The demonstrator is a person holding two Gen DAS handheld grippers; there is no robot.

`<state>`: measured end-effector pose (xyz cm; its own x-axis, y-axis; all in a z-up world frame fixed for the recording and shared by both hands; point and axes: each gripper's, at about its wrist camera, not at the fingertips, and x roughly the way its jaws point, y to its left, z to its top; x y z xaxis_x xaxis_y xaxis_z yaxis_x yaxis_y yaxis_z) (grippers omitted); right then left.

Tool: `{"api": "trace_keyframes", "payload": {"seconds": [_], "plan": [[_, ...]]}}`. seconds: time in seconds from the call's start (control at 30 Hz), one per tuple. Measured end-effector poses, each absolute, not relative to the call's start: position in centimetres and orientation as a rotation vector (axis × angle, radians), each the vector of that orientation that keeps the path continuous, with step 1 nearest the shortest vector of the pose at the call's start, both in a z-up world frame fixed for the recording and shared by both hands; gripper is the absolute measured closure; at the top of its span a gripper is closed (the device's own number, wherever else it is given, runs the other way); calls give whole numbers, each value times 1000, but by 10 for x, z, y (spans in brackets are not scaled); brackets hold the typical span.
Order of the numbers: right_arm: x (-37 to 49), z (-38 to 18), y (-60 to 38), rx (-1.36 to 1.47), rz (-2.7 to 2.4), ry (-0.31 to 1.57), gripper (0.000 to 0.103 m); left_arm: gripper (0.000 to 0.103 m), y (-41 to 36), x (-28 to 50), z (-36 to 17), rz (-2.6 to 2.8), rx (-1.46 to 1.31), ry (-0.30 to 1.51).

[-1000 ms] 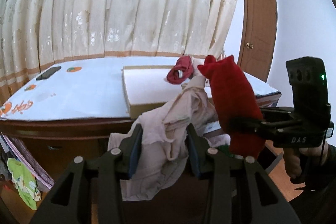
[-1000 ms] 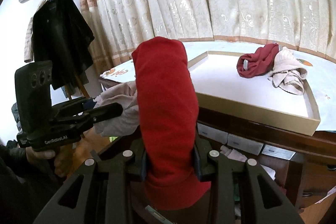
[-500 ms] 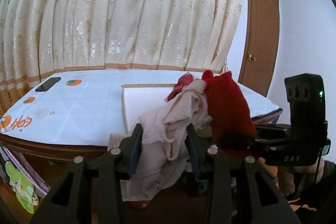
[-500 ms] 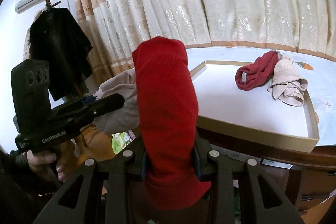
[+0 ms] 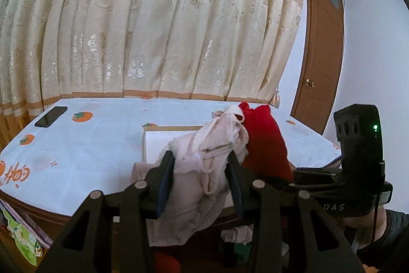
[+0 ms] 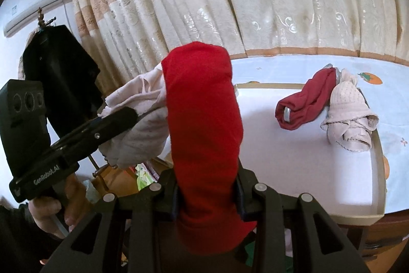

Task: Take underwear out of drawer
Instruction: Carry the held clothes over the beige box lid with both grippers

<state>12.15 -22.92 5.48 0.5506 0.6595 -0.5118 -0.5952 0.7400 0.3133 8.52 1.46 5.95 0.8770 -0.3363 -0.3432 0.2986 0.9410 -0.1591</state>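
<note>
Your left gripper (image 5: 202,178) grips beige underwear (image 5: 204,165); your right gripper (image 6: 207,196) grips red underwear (image 6: 202,104). Both garments hang side by side, touching, at the table's (image 5: 97,145) near edge, by the tray (image 6: 378,170).

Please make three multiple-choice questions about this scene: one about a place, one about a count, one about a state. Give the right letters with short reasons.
1. Where does the black phone lie?
A. on the tablecloth
B. inside the tray
C. on the floor

2. How many garments lie in the shallow tray?
A. none
B. two
C. four

3. What is the right gripper doing?
A. standing open and empty
B. clamping the red underwear
C. clamping the phone

Answers: 1 A, the phone rests on the tablecloth near the curtain. 2 B, one dark red garment and one beige garment. 3 B, the red underwear sits pinched between its pads.
</note>
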Motion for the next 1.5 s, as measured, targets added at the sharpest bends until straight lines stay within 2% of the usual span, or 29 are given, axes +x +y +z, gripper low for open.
{"api": "trace_keyframes", "payload": {"seconds": [0.57, 1.0, 1.5], "plan": [[179, 85, -218, 76, 715, 680, 68, 64, 8, 153, 68, -346, -115, 428], [232, 82, -202, 71, 684, 747, 68, 64, 5, 208, 72, -337, -102, 503], [295, 63, -181, 71, 644, 853, 67, 64, 17, 272, 51, -306, -186, 645]]}}
